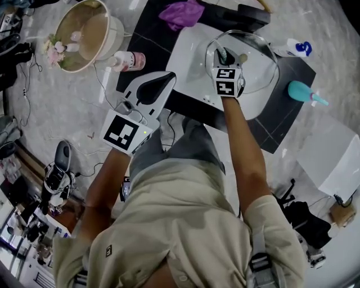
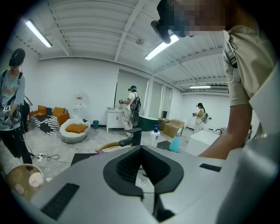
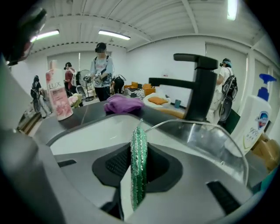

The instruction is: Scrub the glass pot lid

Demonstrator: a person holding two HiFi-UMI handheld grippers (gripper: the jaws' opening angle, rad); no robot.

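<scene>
The glass pot lid (image 1: 257,63) leans tilted inside the white sink (image 1: 188,56), its rim arching over the basin (image 3: 205,135). My right gripper (image 1: 224,57) reaches into the sink just left of the lid and is shut on a green glittery scrub sponge (image 3: 138,162), which stands on edge between the jaws (image 3: 138,175). The sponge's tip sits close to the lid's rim; I cannot tell if they touch. My left gripper (image 1: 151,89) hovers left of the sink over the counter edge, jaws closed (image 2: 142,168) with nothing between them.
A black faucet (image 3: 202,92) stands behind the sink, a purple cloth (image 1: 181,12) beside it. A pink bottle (image 1: 128,59) lies left of the sink. A white pump bottle (image 1: 295,48) and a teal spray bottle (image 1: 304,93) are at right. Cables cross the floor.
</scene>
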